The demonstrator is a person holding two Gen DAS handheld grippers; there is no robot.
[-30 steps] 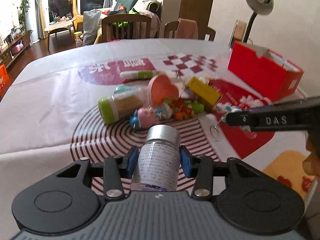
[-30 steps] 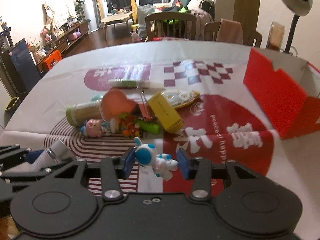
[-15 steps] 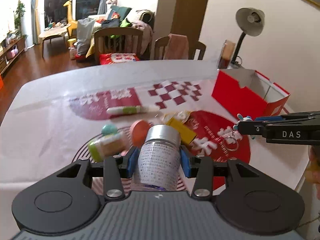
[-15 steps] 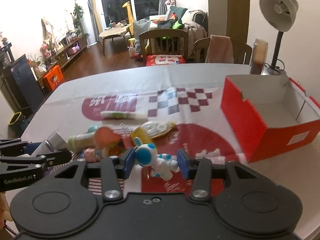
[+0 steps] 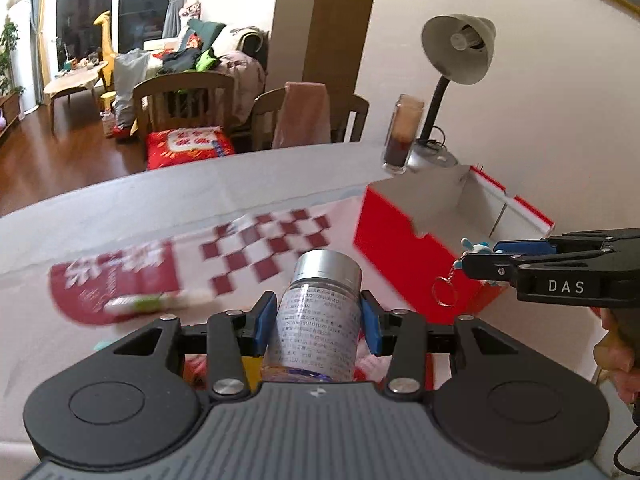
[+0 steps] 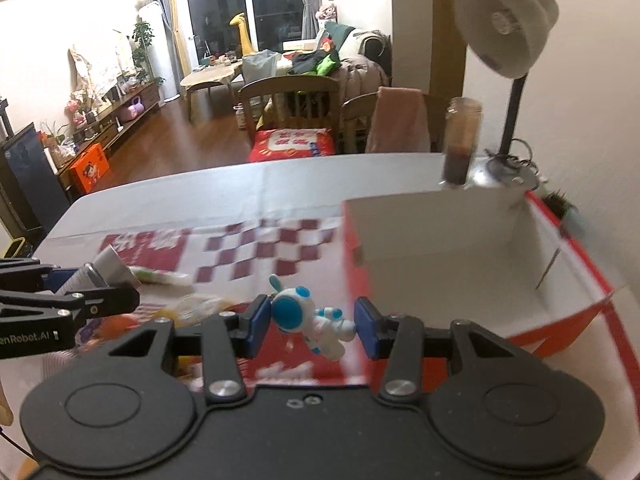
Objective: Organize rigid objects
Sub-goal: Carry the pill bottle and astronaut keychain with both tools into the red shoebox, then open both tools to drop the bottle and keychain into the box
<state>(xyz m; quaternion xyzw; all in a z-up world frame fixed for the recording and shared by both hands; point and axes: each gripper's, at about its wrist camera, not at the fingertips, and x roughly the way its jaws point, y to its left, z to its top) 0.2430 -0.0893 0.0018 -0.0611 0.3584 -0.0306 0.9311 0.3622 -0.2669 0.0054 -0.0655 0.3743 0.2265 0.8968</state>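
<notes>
Left gripper [image 5: 318, 322] pinches a clear bottle with a silver cap [image 5: 316, 316] between its blue pads, held above the patterned tablecloth [image 5: 264, 248]. Right gripper [image 6: 308, 322] clamps a small white-and-blue astronaut keychain figure [image 6: 310, 316], its key ring [image 5: 442, 291] dangling, close to the near wall of the open red box [image 6: 560, 276]. A desk lamp [image 6: 506, 32] and a dark jar [image 6: 460, 140] stand behind the box.

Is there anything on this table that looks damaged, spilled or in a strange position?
Nothing is spilled. The red box has a notch torn out of its near wall's top edge. A glass jar stands at the table's far edge, beside the lamp.
</notes>
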